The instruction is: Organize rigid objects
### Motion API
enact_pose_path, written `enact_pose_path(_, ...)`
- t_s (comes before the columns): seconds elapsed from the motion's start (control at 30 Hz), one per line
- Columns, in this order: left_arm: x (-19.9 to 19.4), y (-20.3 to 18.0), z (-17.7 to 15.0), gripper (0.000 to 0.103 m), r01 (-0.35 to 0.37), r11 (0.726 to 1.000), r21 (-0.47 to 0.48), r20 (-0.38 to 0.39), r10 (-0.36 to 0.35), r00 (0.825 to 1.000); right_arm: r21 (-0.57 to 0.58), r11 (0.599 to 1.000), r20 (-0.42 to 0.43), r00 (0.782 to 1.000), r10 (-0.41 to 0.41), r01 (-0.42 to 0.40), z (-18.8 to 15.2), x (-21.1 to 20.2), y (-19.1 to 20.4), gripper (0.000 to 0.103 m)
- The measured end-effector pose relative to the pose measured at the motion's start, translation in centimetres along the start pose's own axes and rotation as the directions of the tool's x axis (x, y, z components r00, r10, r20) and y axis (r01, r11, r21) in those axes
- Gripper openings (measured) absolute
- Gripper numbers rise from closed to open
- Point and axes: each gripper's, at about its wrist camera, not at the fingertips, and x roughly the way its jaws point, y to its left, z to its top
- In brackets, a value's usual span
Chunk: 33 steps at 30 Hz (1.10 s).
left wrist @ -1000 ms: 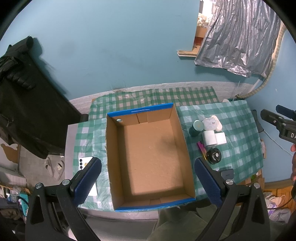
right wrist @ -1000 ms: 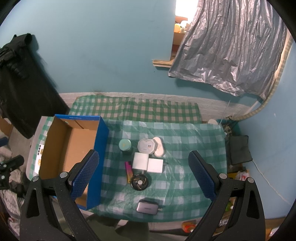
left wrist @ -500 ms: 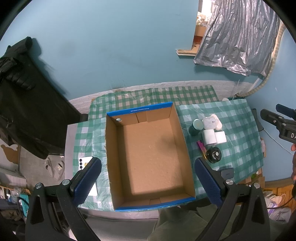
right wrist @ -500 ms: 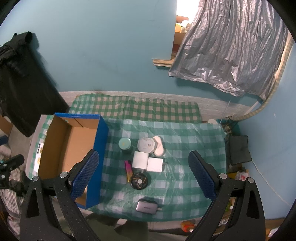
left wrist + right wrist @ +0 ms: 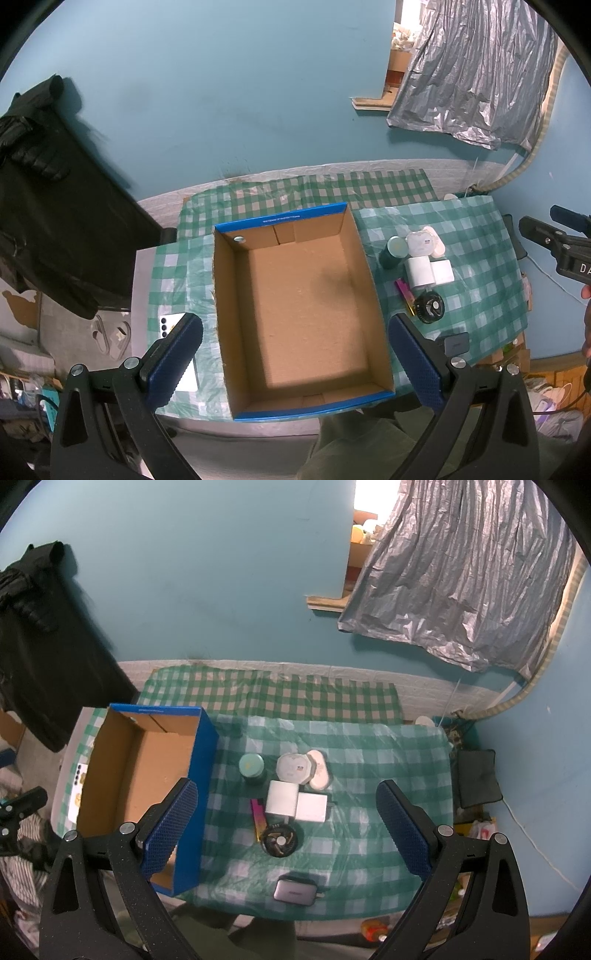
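A white phone (image 5: pixel 173 325) is lying at the table's (image 5: pixel 388 775) left edge, beside an open cardboard box (image 5: pixel 299 310) with blue outer walls and a plain brown floor. Toward the table's right half, the rigid pieces are sitting clustered on the glossy green-checked cloth — a teal round jar (image 5: pixel 251 766), a white disc (image 5: pixel 294 768), two white blocks (image 5: pixel 297 803), a pink stick (image 5: pixel 257 818), a black finned wheel (image 5: pixel 279 842), and a grey case (image 5: pixel 295 890) at the near edge. The left gripper (image 5: pixel 295 363) is hanging wide over the box, holding nothing; the right gripper (image 5: pixel 288 830) is gaping wide above the cluster, touching nothing.
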Motion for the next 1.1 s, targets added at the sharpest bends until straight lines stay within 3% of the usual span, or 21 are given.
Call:
enact_pose_path(0.7,0.3,0.2,-0.2,0.101,-0.001,1.0,0.001,-0.006,0.001,1.0,-0.022,1.0,-0.019,1.0,0.007,-0.007,-0.4,0.4,0.7,0.097)
enact_pose_path(0.9,1.8,1.5,-0.5,0.101,-0.002,1.0,-0.011,-0.037,0.001,0.999,-0.1,0.994,-0.059,0.998,0.027,-0.033,-1.1,2.0,0.7,0.097)
enact_pose_path(1.1,4.0,2.7,-0.9,0.101,-0.052,0.999,-0.013,-0.098,0.05,0.994,-0.143,0.985,-0.125,0.989,0.074,-0.091,-2.7,4.3,-0.6,0.097)
